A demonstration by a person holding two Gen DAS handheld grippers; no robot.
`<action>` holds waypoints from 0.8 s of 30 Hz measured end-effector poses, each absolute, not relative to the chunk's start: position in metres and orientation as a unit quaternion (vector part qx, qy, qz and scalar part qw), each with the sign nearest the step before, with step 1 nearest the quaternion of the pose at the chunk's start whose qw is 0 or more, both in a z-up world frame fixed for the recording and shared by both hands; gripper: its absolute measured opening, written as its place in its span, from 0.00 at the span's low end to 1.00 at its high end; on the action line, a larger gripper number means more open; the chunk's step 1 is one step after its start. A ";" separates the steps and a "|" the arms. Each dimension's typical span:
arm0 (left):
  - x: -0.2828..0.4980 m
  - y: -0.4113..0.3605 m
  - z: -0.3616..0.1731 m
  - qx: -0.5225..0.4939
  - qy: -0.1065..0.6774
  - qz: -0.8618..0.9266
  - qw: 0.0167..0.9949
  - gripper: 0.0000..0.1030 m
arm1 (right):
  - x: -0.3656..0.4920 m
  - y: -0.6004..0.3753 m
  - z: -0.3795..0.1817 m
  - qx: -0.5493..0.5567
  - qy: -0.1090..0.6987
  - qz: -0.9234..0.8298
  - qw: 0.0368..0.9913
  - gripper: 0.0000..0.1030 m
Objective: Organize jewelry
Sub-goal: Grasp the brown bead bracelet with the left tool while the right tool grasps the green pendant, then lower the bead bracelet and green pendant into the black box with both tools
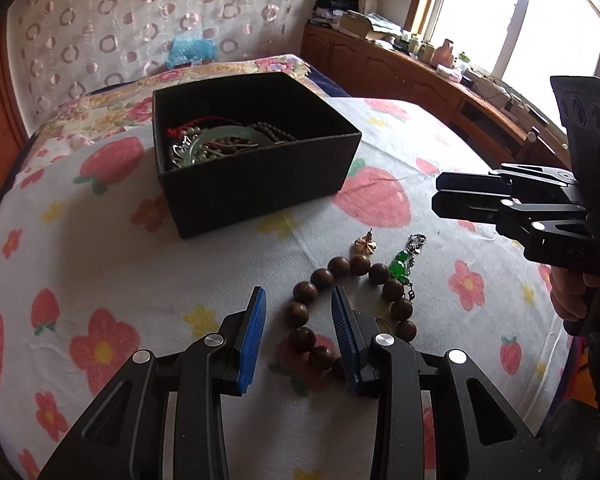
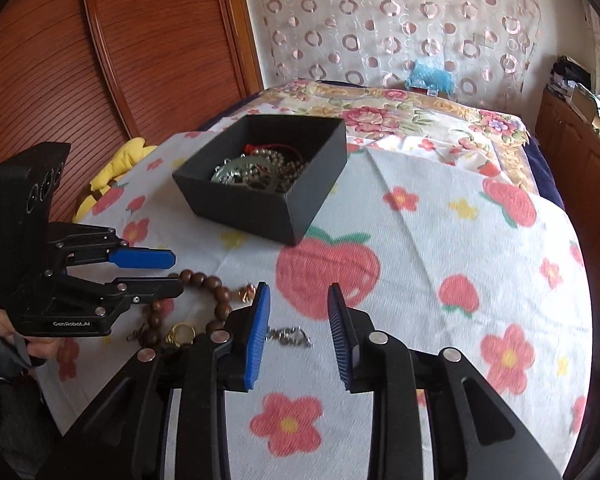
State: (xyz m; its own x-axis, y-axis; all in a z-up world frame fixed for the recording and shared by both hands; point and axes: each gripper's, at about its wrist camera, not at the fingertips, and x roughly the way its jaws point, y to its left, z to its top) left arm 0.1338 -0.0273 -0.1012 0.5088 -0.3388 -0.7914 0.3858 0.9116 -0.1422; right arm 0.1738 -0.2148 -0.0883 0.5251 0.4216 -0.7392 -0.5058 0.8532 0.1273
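Observation:
A brown wooden bead bracelet [image 1: 352,268] lies on the flowered cloth, also in the right wrist view [image 2: 216,292]. My left gripper [image 1: 298,300] is open, low over the bracelet, its jaws straddling the bracelet's left side. A green pendant on a chain [image 1: 402,266] and a small gold flower piece [image 1: 366,245] lie beside the beads. A gold ring [image 2: 182,334] lies inside the bracelet loop. The black box [image 1: 260,172] holds several necklaces and a bangle; it shows too in the right wrist view [image 2: 260,204]. My right gripper [image 2: 298,300] is open and empty, right of the bracelet.
The cloth with strawberries and flowers [image 2: 440,240] covers a bed. A wooden cabinet [image 1: 420,76] with clutter stands under the window at right. A wooden door [image 2: 100,60] and a yellow cushion [image 2: 116,168] are at left. A patterned curtain [image 2: 380,20] hangs behind.

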 end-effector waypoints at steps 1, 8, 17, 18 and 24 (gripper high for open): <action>0.134 -0.028 -0.102 0.030 0.450 -0.208 0.868 0.31 | 0.172 -0.213 -0.089 -0.052 0.409 0.266 0.871 0.31; 0.123 -0.032 -0.098 0.041 0.432 -0.211 0.876 0.12 | 0.170 -0.205 -0.098 -0.066 0.417 0.267 0.866 0.31; 0.096 -0.014 -0.055 0.022 0.373 -0.198 0.906 0.12 | 0.163 -0.184 -0.105 -0.068 0.421 0.275 0.862 0.36; 0.094 -0.012 -0.052 0.021 0.369 -0.197 0.908 0.12 | 0.163 -0.182 -0.106 -0.066 0.421 0.273 0.863 0.37; 0.085 0.000 -0.035 0.006 0.346 -0.187 0.919 0.12 | 0.160 -0.167 -0.110 -0.062 0.423 0.253 0.868 0.37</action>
